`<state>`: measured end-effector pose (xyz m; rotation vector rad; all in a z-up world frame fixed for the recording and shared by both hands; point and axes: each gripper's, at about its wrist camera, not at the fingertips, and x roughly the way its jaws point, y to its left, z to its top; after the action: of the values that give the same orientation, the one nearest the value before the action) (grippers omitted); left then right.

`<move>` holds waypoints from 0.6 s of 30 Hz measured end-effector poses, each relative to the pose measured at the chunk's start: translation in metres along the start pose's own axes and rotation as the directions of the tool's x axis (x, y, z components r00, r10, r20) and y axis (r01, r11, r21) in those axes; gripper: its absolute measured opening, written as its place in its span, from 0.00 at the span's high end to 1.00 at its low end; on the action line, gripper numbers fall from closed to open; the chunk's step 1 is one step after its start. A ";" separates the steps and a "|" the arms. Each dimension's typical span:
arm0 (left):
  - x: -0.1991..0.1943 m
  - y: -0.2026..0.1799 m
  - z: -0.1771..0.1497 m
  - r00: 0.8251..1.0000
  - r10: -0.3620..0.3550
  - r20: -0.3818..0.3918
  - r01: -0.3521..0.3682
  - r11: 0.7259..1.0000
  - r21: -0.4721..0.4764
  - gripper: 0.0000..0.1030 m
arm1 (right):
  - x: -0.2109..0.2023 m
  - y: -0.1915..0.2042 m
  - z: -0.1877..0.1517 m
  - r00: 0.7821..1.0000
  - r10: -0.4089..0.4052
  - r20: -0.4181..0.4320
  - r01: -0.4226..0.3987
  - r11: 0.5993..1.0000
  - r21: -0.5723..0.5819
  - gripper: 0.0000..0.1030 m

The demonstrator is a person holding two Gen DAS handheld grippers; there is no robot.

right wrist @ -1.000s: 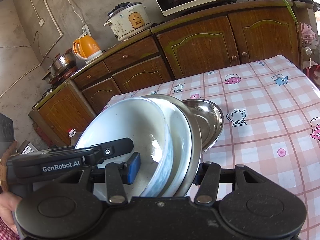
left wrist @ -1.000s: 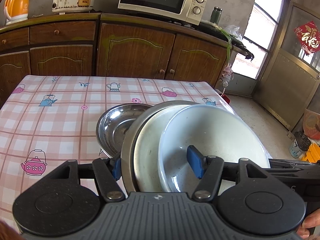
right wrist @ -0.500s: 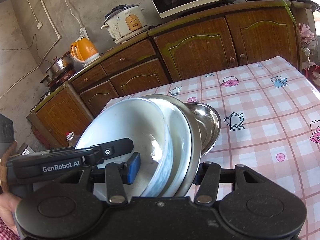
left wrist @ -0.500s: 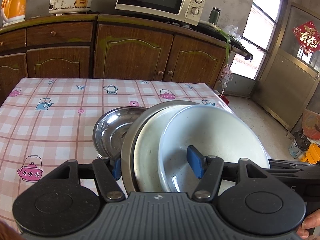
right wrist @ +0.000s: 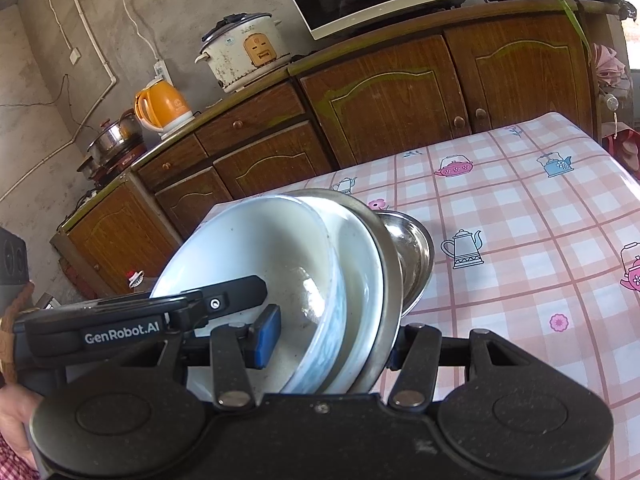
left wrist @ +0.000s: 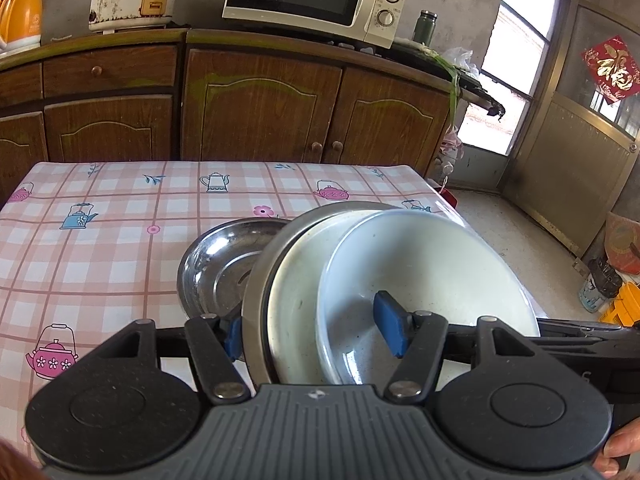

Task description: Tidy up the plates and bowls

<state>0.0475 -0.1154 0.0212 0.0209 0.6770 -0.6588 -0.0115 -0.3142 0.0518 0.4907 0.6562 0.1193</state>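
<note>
Since the earlier frame the cabinets and microwave sit lower and nearer in both views, and more bare cloth shows ahead of the stack, while the grip on the dishes looks the same. From the left wrist, the left tongs [left wrist: 312, 330] are clamped on a tilted stack: a steel plate [left wrist: 256, 292] outermost, a white plate [left wrist: 296, 304] nested in it, and a white bowl [left wrist: 432, 272] innermost, with one blue pad [left wrist: 390, 328] pressed inside the bowl and the other behind the steel plate's rim. A steel bowl [left wrist: 216, 264], holding nothing, rests on the checked surface [left wrist: 100, 248] just behind the stack, touching it or nearly so. From the right wrist, the right tongs [right wrist: 330, 338] grip the same stack from the opposite side, a blue pad [right wrist: 266, 336] inside the white bowl [right wrist: 248, 256] and the other finger hidden behind the steel plate [right wrist: 384, 264]; the white plate [right wrist: 360, 272] lies between them. That steel bowl [right wrist: 412, 256] peeks out beyond the stack on the surface [right wrist: 520, 240]. Left tongs [right wrist: 224, 304] cross the bowl's near rim.
</note>
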 end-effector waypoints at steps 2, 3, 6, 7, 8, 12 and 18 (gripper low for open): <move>0.002 0.001 0.001 1.000 -0.002 0.000 0.002 1.000 -0.005 0.39 | 0.001 0.000 0.001 1.000 -0.002 0.001 0.002 1.000 -0.003 0.40; 0.002 0.001 0.001 1.000 -0.002 0.001 0.002 1.000 -0.006 0.39 | 0.001 0.000 0.001 1.000 -0.001 0.001 0.001 1.000 -0.003 0.40; 0.004 0.002 0.004 1.000 -0.001 0.005 0.001 1.000 -0.006 0.39 | 0.002 0.001 0.003 1.000 0.001 0.005 -0.001 1.000 -0.004 0.40; 0.005 0.002 0.005 1.000 0.000 0.007 0.000 1.000 -0.005 0.39 | 0.003 0.001 0.004 1.000 0.002 0.005 -0.002 1.000 -0.006 0.40; 0.005 0.002 0.006 1.000 0.002 0.008 -0.002 1.000 -0.004 0.39 | 0.003 0.001 0.004 1.000 0.003 0.006 -0.003 1.000 -0.007 0.40; 0.008 0.004 0.008 1.000 0.004 0.012 -0.004 1.000 -0.010 0.39 | 0.006 0.000 0.008 1.000 0.005 0.008 -0.004 1.000 -0.013 0.40; 0.012 0.005 0.012 1.000 0.009 0.020 -0.009 1.000 -0.011 0.39 | 0.010 0.000 0.012 1.000 0.010 0.010 -0.010 1.000 -0.022 0.40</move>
<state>0.0646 -0.1207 0.0227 0.0072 0.6609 -0.6461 0.0035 -0.3167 0.0544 0.4731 0.6419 0.1332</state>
